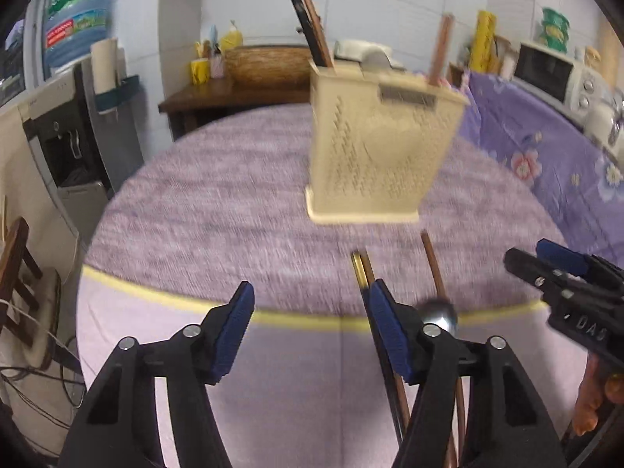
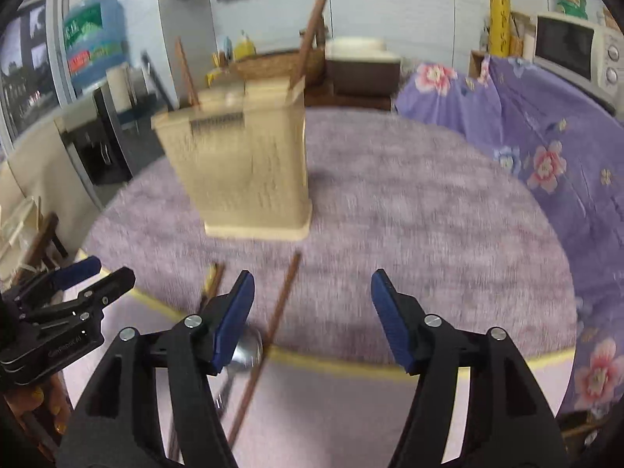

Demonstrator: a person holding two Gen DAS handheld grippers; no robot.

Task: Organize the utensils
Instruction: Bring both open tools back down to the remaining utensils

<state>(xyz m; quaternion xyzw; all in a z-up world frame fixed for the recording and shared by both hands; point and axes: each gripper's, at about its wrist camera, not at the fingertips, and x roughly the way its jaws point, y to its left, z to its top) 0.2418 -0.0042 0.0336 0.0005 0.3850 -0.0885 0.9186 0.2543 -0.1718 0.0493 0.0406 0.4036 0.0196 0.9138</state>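
Observation:
A cream perforated utensil holder (image 1: 382,148) (image 2: 249,167) stands on the purple round table (image 1: 218,210) with brown chopsticks (image 1: 440,50) and a dark utensil (image 1: 306,27) upright in it. In front of it lie loose chopsticks (image 1: 433,265) (image 2: 284,296), a gold-tipped pair (image 1: 360,269) and a metal spoon (image 1: 440,312) (image 2: 245,351). My left gripper (image 1: 312,308) hangs open over the table's near edge, nothing between its fingers, the loose utensils behind its right finger. My right gripper (image 2: 312,300) is open too, the spoon behind its left finger.
A floral purple cloth (image 1: 546,148) covers furniture at the right with a microwave (image 1: 546,70) on it. A water dispenser (image 1: 66,124) stands left, a wooden side table (image 1: 218,93) with a basket behind. A wooden chair (image 1: 19,280) is at the far left.

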